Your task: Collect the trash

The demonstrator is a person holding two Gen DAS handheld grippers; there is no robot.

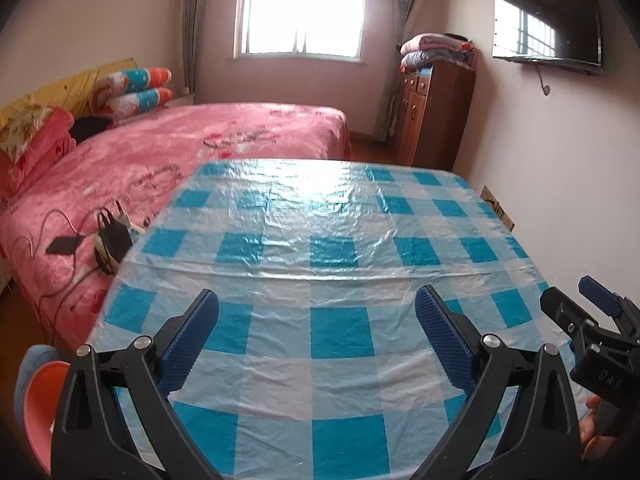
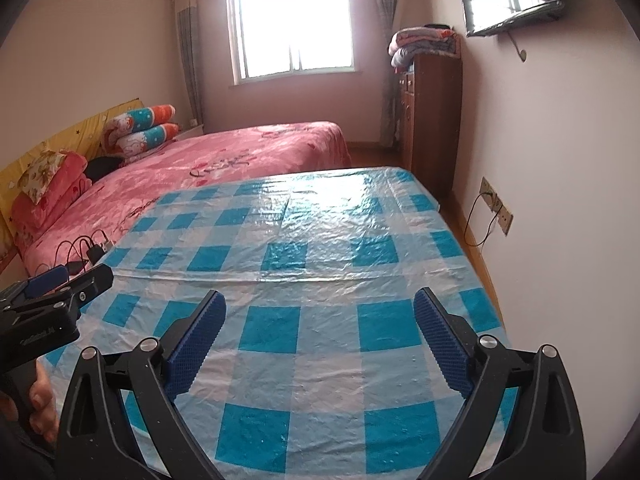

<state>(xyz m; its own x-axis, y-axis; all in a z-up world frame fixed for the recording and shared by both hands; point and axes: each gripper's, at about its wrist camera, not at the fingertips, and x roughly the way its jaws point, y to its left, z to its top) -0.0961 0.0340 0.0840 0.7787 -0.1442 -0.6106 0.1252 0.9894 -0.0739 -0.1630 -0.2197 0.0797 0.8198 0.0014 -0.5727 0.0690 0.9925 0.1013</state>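
My left gripper (image 1: 316,300) stands open over the near part of a table covered with a blue-and-white checked plastic cloth (image 1: 340,216), with nothing between its blue pads. My right gripper (image 2: 320,300) is open too and empty, above the same cloth (image 2: 320,248). Each gripper shows at the edge of the other's view: the right gripper (image 1: 576,298) at the far right, the left gripper (image 2: 72,280) at the far left, each held by a hand. No piece of trash is visible in either view. A pink-orange bin (image 1: 40,400) sits low beside the table's left front corner.
A pink bed (image 1: 160,160) runs along the table's left side, with chargers and cables (image 1: 108,236) lying on it near the table edge. A brown cabinet (image 1: 432,112) stands behind the table at the right wall. A wall socket with a cord (image 2: 496,204) is at the right.
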